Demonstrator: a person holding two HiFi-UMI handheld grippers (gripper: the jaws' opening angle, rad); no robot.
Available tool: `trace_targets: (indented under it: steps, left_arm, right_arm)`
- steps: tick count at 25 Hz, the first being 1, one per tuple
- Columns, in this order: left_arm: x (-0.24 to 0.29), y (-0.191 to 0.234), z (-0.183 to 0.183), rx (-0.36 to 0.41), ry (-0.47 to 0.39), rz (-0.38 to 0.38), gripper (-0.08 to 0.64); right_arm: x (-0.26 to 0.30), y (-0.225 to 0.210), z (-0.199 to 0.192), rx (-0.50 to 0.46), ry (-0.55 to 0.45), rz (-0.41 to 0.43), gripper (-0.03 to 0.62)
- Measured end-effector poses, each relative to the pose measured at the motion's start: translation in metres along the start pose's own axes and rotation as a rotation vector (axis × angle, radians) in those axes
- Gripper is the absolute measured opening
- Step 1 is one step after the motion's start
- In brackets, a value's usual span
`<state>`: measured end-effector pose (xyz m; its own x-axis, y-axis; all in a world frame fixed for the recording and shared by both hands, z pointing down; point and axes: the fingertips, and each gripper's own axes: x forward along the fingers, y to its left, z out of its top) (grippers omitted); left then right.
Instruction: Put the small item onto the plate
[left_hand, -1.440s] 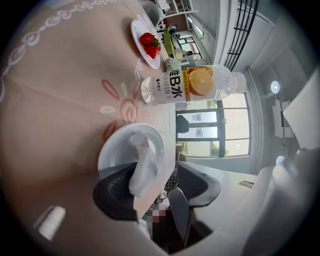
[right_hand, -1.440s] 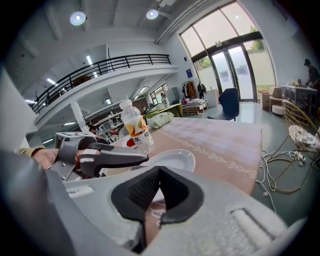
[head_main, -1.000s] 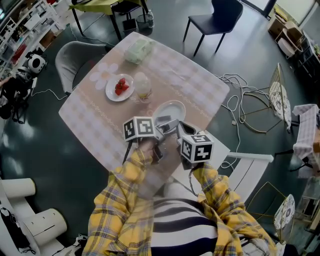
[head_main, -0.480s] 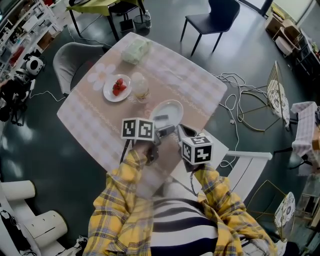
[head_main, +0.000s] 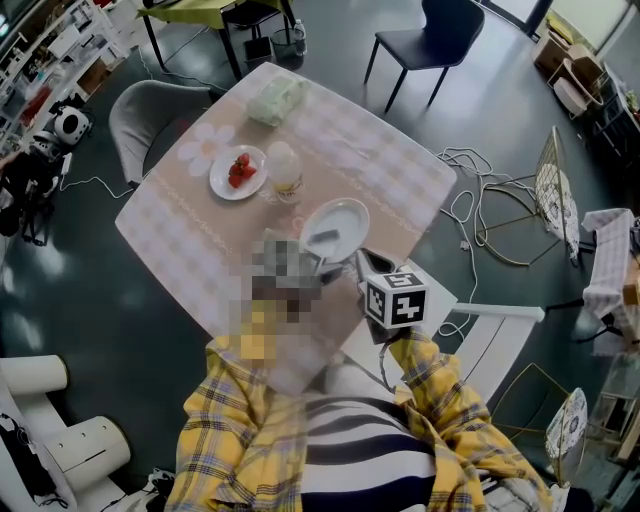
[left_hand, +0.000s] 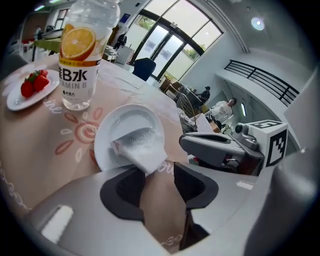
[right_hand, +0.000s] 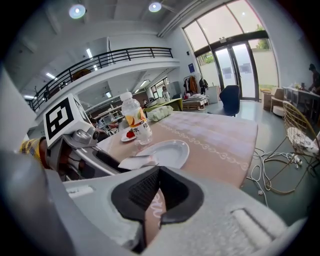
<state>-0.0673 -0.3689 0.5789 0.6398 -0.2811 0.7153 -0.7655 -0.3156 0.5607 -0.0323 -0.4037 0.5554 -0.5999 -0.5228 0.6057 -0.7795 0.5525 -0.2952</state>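
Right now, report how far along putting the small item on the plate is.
Done: the white packet lies on the white plate, one corner over the near rim. In hand: nothing. The left gripper has just been closing its jaws, empty, just short of the packet. The right gripper is shut, empty. Left: perhaps nudging that corner in.

The table (head_main: 385, 165), covered in a pale patterned cloth, is carrying a white plate (head_main: 352, 213), a drink bottle (head_main: 286, 170), a small plate of strawberries (head_main: 222, 185) and a pale green bundle (head_main: 276, 100)
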Motion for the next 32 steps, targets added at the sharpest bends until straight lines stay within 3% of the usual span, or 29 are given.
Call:
trace_targets:
  steps: [8,12,15,21,28,32]
  left_arm:
    - [-0.009,0.003,-0.024,0.119,0.079,0.062,0.179]
    - [-0.014,0.015,-0.031,0.087,0.015,0.079,0.141]
    - [-0.022,0.021,-0.025,0.068,-0.083,0.100,0.007]
    - [-0.035,0.019,-0.010,0.050,-0.260,0.095,0.005]
    - [-0.016,0.015,-0.018,0.044,-0.225,0.077,0.005]
    - [-0.018,0.019,-0.006,0.036,-0.262,0.106,0.005]
  right_arm:
    - [-0.002,0.005,-0.001,-0.013,0.001,0.013,0.002]
    - [-0.002,0.006,-0.002,-0.012,0.003,0.017,0.002]
    - [-0.001,0.007,-0.005,-0.015,0.011,0.017,0.002]
    - [0.001,0.017,-0.007,-0.028,0.011,0.035,0.002]
    - [-0.001,0.031,-0.009,-0.045,0.011,0.064,0.002]
    - [-0.008,0.027,-0.011,-0.043,0.005,0.058,0.002]
